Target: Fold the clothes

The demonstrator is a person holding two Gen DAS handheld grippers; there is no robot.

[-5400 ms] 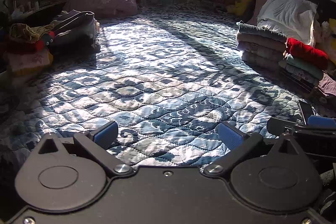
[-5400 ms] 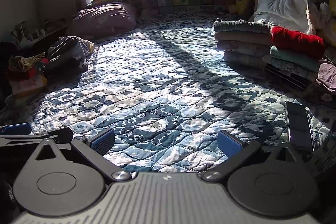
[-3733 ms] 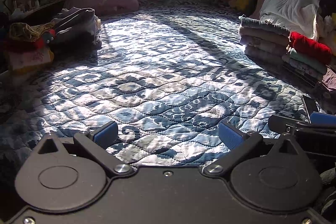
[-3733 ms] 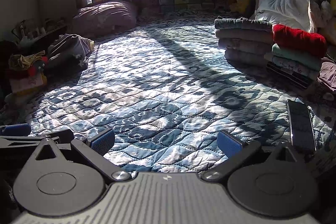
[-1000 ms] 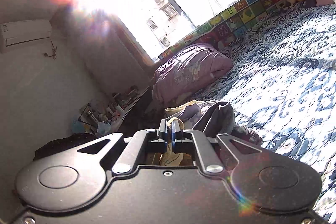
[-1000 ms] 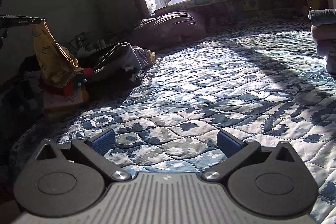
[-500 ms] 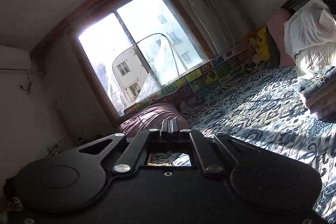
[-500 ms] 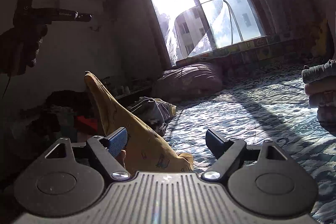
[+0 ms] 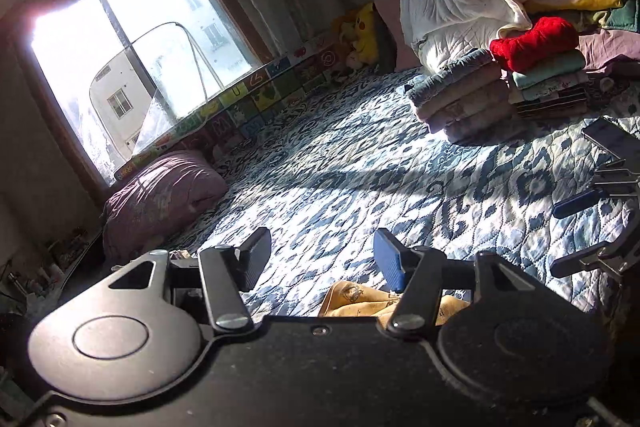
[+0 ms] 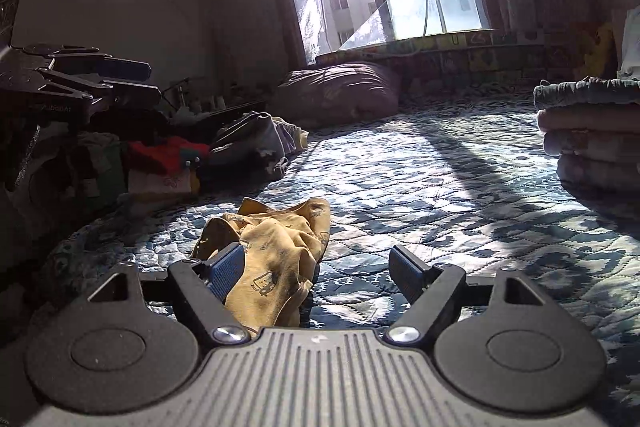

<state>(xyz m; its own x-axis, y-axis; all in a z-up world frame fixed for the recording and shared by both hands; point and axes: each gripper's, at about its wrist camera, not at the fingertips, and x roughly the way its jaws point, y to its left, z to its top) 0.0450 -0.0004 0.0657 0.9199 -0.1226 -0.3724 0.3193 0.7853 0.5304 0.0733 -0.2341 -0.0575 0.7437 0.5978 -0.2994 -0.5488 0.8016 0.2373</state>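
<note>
A small yellow garment [image 10: 276, 259] w/ a printed pattern is seen lying crumpled on the blue patterned quilt [image 10: 440, 187], near the front edge of the bed. The right gripper [image 10: 318, 271] is spread wide, nothing pinched; its left pad is touching or just beside the heap, which of the two can't be told from this angle. The left gripper [image 9: 322, 259] is also spread, held above the quilt, w/ a corner of the same cloth [image 9: 360, 301] visible just under its right finger. The cloth is judged thin, soft and very light: it will sag, bunch and drape when lifted, so no shape will be held on its own, and a single layer could slip out of a loose pinch. It isn't fragile, so a firm squeeze is fine. Hold is best taken at two edge points, e.g. shoulders or hem corners, one per gripper, so it can be shaken flat; those corners are buried in the folds and must be found first. Folded stacks [image 9: 472, 95] lie well apart at the far right, near the white pillow [image 9: 448, 7].
</note>
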